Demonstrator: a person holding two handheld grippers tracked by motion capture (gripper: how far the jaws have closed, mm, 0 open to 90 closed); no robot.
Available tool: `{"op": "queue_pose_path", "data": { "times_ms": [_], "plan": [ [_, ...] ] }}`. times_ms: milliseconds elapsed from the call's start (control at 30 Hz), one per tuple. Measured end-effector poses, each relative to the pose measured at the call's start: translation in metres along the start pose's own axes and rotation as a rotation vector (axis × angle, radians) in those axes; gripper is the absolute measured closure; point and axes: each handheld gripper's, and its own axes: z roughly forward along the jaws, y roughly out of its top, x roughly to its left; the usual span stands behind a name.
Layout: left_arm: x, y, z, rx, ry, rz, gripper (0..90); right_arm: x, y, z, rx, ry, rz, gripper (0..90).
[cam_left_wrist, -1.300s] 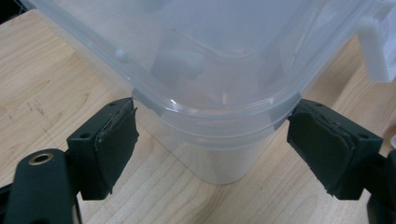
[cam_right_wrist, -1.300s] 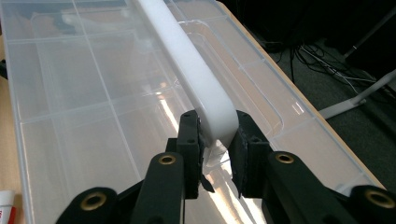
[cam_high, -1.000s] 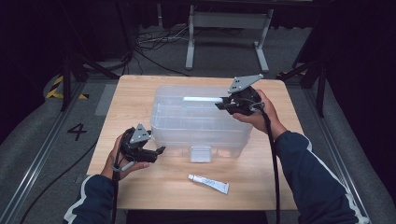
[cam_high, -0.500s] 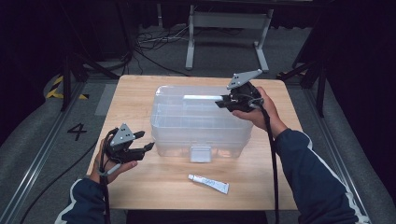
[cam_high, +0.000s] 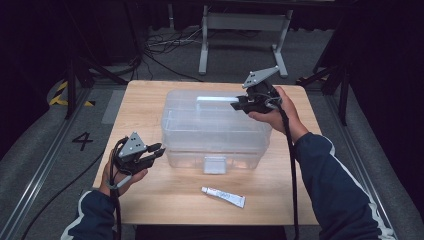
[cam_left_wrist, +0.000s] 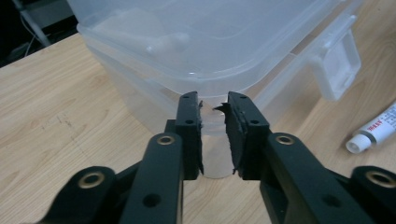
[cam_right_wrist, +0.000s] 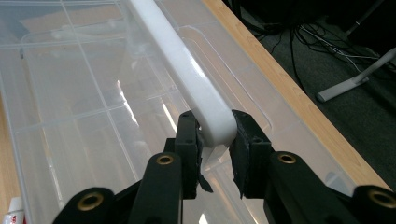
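A clear plastic storage box (cam_high: 215, 131) with its lid on sits mid-table. Its white handle (cam_high: 214, 99) lies along the top of the lid. My right gripper (cam_high: 236, 105) is shut on the near end of that handle (cam_right_wrist: 187, 70), with the pads (cam_right_wrist: 189, 140) on both sides of it. My left gripper (cam_high: 158, 150) hovers at the box's front left corner (cam_left_wrist: 205, 70). Its jaws have just been closing and now stand almost together (cam_left_wrist: 214, 107). Nothing is between them, and the corner lies just beyond the tips.
A small white tube (cam_high: 223, 196) lies on the wooden table (cam_high: 145, 100) in front of the box, also seen as the tube (cam_left_wrist: 373, 133) at the right edge. The box's front latch (cam_high: 215, 164) hangs down. Cables and a metal stand sit on the floor behind.
My left hand pulled back a little to the left of the box corner, and its wide-open jaws came nearly together. The right gripper stayed on the handle.
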Motion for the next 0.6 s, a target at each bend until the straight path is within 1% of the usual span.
{"op": "queue_pose_path", "data": {
  "times_ms": [67,133,267,333,433,533,600],
  "plan": [
    [0.0011,-0.0001,0.0,-0.012,0.01,-0.01,82.2,-0.0014,-0.0001,-0.0004,0.001,0.001,-0.002,74.0],
    [0.0014,-0.0005,0.0006,-0.004,0.006,-0.01,83.3,-0.0014,0.0001,-0.0006,0.001,0.003,-0.001,74.0],
    [0.0006,-0.0018,0.003,0.014,0.003,0.006,83.6,-0.0035,0.003,-0.0012,0.004,-0.005,0.006,73.6],
    [-0.0003,-0.0012,0.0036,0.012,0.002,0.004,84.1,-0.0041,0.0036,-0.0014,0.002,-0.003,0.008,73.6],
    [-0.0005,0.0016,0.0056,0.007,0.0,0.018,88.9,-0.0056,0.0048,-0.0013,0.003,-0.001,0.008,73.4],
    [0.0006,0.0041,0.0081,0.006,0.016,0.009,89.8,-0.0059,0.0054,-0.0015,0.004,-0.002,0.006,73.3],
    [0.0011,0.004,0.0099,0.003,0.018,0.003,89.8,-0.0061,0.0054,-0.0016,0.003,-0.004,0.005,73.2]
  ]
}}
